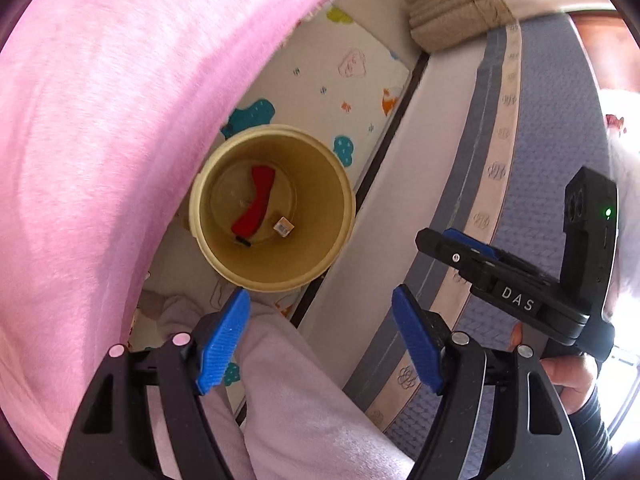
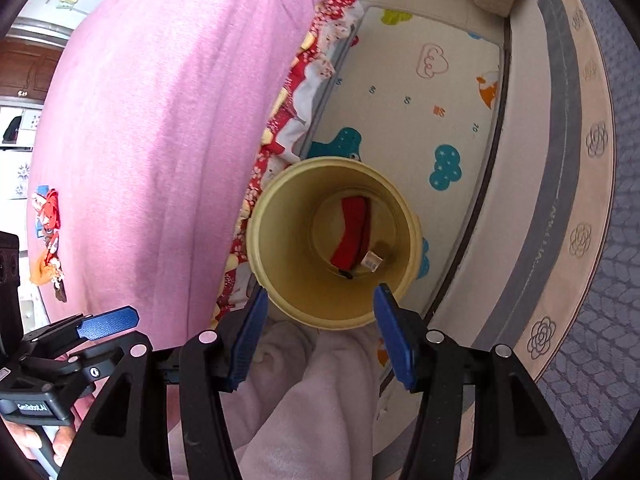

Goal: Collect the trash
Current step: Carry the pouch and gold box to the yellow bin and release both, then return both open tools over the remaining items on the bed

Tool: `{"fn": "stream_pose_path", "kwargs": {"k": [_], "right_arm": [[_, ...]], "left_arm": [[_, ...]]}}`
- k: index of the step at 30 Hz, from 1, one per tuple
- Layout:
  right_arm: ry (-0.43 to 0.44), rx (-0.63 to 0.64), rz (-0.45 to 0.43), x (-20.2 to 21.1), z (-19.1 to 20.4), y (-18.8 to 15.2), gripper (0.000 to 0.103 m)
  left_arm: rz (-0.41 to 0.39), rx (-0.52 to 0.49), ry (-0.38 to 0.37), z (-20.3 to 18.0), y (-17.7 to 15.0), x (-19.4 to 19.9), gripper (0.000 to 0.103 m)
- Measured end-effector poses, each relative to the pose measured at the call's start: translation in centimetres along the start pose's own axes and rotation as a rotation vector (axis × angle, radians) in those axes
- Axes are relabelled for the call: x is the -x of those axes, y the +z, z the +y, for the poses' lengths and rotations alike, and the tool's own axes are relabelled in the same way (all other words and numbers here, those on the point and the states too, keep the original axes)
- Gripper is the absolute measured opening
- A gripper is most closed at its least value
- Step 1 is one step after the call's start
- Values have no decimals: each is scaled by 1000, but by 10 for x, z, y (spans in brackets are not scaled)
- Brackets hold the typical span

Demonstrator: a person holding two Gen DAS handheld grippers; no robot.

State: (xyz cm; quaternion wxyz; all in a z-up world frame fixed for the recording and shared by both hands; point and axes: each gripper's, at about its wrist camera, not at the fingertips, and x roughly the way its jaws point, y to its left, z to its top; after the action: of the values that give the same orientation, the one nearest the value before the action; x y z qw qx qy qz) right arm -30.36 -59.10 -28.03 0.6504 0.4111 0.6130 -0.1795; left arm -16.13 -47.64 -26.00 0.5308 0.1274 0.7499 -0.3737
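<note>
A pale yellow trash bin (image 1: 224,256) stands on the floor mat, seen from above. Inside lie a red wrapper (image 1: 256,206) and a small white scrap with a barcode (image 1: 283,226). The bin (image 2: 276,280) shows in the right wrist view too, with the red wrapper (image 2: 352,232) and the scrap (image 2: 372,260). My left gripper (image 1: 320,344) is open and empty, above and short of the bin. My right gripper (image 2: 320,340) is open and empty, its fingertips at the bin's near rim. The right gripper also shows in the left wrist view (image 1: 472,246).
A pink blanket (image 1: 120,140) fills the left. A patterned play mat (image 2: 420,100) lies under the bin. A grey mattress edge (image 1: 540,160) runs along the right. Pale pink trousers (image 2: 312,400) show below the grippers. A beige folded cloth (image 1: 456,12) lies at the far end.
</note>
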Motion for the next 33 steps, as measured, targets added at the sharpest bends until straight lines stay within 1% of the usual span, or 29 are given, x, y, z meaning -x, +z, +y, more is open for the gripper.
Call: {"fn": "stream_pose_path", "kwargs": {"k": [4, 7, 12, 17, 20, 23, 25, 27, 29, 31, 33], "right_arm": [[5, 74, -22, 14, 34, 8, 55], [23, 146, -32, 22, 72, 14, 55], [66, 286, -21, 20, 158, 18, 56], [114, 455, -1, 13, 260, 7, 56], [141, 566, 12, 7, 327, -10, 56], [162, 658, 17, 0, 385, -25, 56], [179, 706, 21, -5, 416, -36, 56], [193, 762, 26, -11, 452, -48, 56], [211, 814, 32, -16, 484, -60, 56], [220, 862, 39, -21, 512, -68, 56], [222, 900, 47, -28, 537, -73, 56]], "left_arm": [[-73, 67, -12, 19, -3, 31, 73], [-139, 122, -9, 42, -9, 59, 74], [-246, 257, 0, 101, -30, 110, 74], [-374, 407, 17, 165, -73, 170, 74], [-447, 498, 43, 212, -106, 205, 74], [-519, 585, 60, 255, -139, 237, 74], [-566, 641, 75, 284, -161, 256, 75], [-601, 690, 88, 307, -181, 270, 75], [-637, 741, 84, 330, -199, 283, 75], [-666, 794, 88, 352, -217, 293, 75], [-687, 836, 83, 367, -229, 300, 75]]}}
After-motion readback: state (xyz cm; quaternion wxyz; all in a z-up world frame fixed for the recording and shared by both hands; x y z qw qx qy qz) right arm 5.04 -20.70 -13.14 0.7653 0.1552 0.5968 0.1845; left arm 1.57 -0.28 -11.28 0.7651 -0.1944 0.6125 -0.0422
